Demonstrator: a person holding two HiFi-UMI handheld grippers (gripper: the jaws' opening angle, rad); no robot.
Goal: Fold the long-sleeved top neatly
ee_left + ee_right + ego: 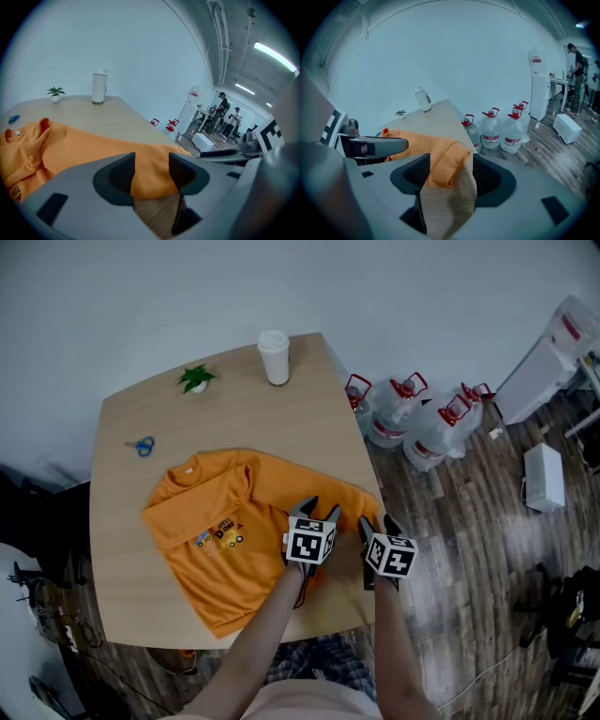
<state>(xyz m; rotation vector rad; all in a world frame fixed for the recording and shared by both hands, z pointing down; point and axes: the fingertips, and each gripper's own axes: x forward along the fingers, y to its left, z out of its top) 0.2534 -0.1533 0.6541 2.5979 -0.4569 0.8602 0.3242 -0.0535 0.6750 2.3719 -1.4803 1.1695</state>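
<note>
You're settling both grippers onto the orange top's [230, 531] edge.
Your left gripper [152, 171] and right gripper [450, 174] are standing spread, with fabric lying unpinched between each pair of jaws; you'll probably be wanting it seated deeper before squeezing.

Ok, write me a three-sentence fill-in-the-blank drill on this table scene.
The long-sleeved top lying on the table is ____ in colour. The scissors have ____ handles. The water jugs stand on the ____, not the table.
Missing words: orange; blue; floor.
</note>
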